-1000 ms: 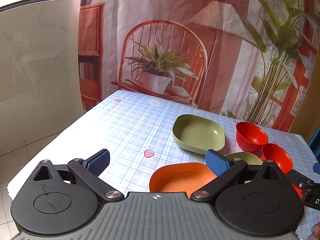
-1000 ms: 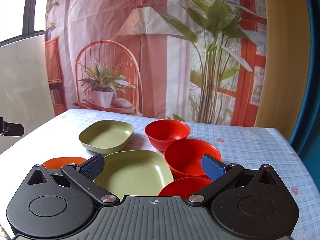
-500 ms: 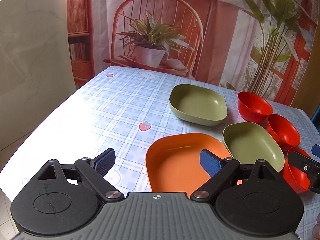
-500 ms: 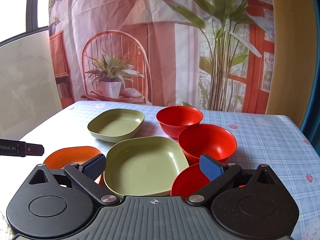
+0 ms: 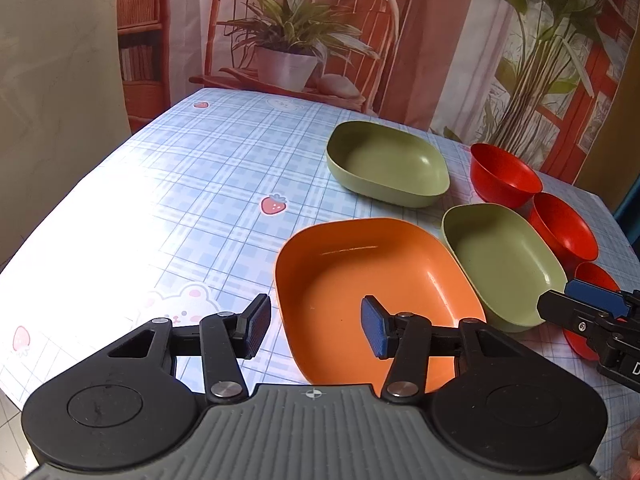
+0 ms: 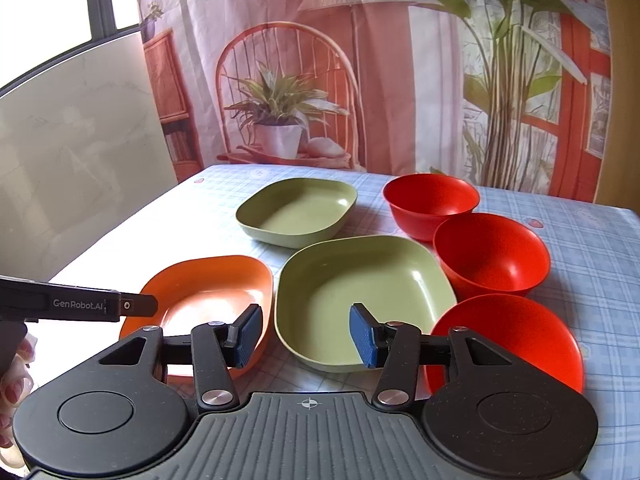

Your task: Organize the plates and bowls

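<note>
An orange square plate (image 5: 372, 292) lies nearest me, also in the right wrist view (image 6: 208, 292). Two green square plates lie beyond it: a near one (image 5: 504, 264) (image 6: 360, 292) and a far one (image 5: 388, 164) (image 6: 300, 212). Three red bowls stand in a row on the right: far (image 6: 432, 200), middle (image 6: 492, 256), near (image 6: 508, 340). My left gripper (image 5: 316, 330) is open, its jaws astride the orange plate's near left rim. My right gripper (image 6: 306, 336) is open, just before the near green plate's front edge.
The table wears a blue checked cloth (image 5: 180, 208) with strawberry prints; its left edge drops off beside a pale wall panel (image 6: 80, 160). A printed backdrop hangs behind the table. The right gripper's tip shows in the left wrist view (image 5: 592, 312).
Both grippers have moved forward and down toward the dishes. Their jaws have narrowed somewhat while staying open. The dishes have not moved.
</note>
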Motion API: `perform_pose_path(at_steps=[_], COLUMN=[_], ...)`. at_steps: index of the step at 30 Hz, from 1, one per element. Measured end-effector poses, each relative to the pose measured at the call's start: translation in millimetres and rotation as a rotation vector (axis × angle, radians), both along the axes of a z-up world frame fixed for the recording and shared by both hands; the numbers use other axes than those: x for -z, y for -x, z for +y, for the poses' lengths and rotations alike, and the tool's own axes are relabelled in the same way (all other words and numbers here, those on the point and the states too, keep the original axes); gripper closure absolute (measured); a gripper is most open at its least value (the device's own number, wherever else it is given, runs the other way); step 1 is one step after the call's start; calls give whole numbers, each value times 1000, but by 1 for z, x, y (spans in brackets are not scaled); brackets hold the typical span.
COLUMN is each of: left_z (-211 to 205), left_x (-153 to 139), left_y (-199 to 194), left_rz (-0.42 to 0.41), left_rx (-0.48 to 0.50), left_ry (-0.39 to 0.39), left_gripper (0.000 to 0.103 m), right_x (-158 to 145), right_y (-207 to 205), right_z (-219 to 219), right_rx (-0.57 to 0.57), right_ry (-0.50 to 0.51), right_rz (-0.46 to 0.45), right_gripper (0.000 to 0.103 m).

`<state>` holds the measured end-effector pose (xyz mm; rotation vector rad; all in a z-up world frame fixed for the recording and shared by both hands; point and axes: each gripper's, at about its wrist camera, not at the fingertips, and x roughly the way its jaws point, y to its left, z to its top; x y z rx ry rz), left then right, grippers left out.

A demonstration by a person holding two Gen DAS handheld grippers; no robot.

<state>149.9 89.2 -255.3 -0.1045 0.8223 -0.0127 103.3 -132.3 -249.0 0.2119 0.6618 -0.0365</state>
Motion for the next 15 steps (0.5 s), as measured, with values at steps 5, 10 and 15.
perform_pose_path(at_steps=[5,10,15], left_z=[1,4,7], left_x=[8,12,15], left_y=[-3,-4,-5], left_rz=[23,31,36], left_rx=[-3,-3,-2], left_ry=[23,44,54], left_gripper=[57,66,69], right_x=[10,20,28], right_y=[-10,-17,-25], right_z=[10,15,19], right_rx=[-53,-91,-118], right_ry=[-32,-69,-101], right_rz=[44,88,119], right_gripper=[68,78,89])
